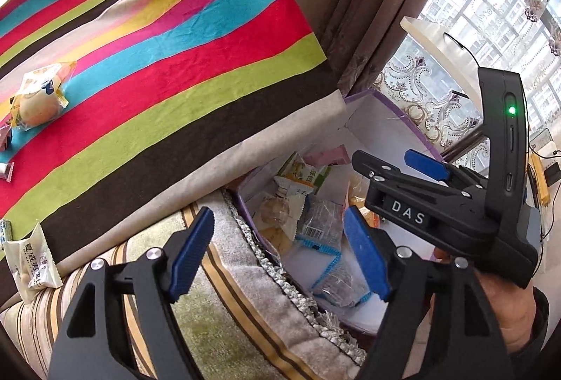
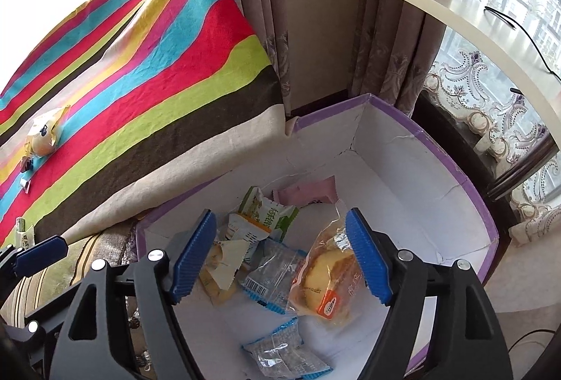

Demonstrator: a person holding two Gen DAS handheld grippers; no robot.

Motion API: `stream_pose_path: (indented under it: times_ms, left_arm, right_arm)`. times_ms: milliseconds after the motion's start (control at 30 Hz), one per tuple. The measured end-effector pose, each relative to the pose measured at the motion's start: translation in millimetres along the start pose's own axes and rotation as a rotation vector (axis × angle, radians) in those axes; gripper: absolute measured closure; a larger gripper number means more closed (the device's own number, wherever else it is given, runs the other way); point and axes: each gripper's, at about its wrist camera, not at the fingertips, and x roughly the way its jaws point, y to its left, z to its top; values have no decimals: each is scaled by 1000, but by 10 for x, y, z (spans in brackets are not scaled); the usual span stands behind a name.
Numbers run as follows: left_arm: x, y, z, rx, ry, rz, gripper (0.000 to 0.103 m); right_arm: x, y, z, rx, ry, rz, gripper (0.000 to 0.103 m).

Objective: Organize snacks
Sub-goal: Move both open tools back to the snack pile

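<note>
Hovering with jaws apart and empty, the right gripper (image 2: pixel 280 257) and left gripper (image 1: pixel 280 257) hung over a purple-rimmed white cardboard box (image 2: pixel 385 176) holding crinkly wrapped snacks, among them a bagged bun (image 2: pixel 326 278). Beside it, more packets (image 1: pixel 38 99) lay on a striped cloth-covered desk (image 1: pixel 175 46) near heavy brown curtains (image 2: pixel 315 11).

I get bright daylight from the windows (image 1: pixel 491 11), blown out white top left; fisheye bends the edges with dark vignette corners; everything stays sharp, shadows soft.
</note>
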Motion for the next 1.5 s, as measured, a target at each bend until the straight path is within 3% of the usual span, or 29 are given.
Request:
stream_pose_path:
  times_ms: [400,1200,1500]
  left_arm:
    - [-216,468,-72,-97,-39,84,27]
    - [-924,1919,-616,-440,-120,223,28]
    - [-1057,2401,-776,-504,-124,261,47]
  right_arm:
    - [-46,387,-39,-63,36,90,26]
    - [-234,1556,-185,-331,89,204,19]
    - [-312,2071,-283,-423,118,260,19]
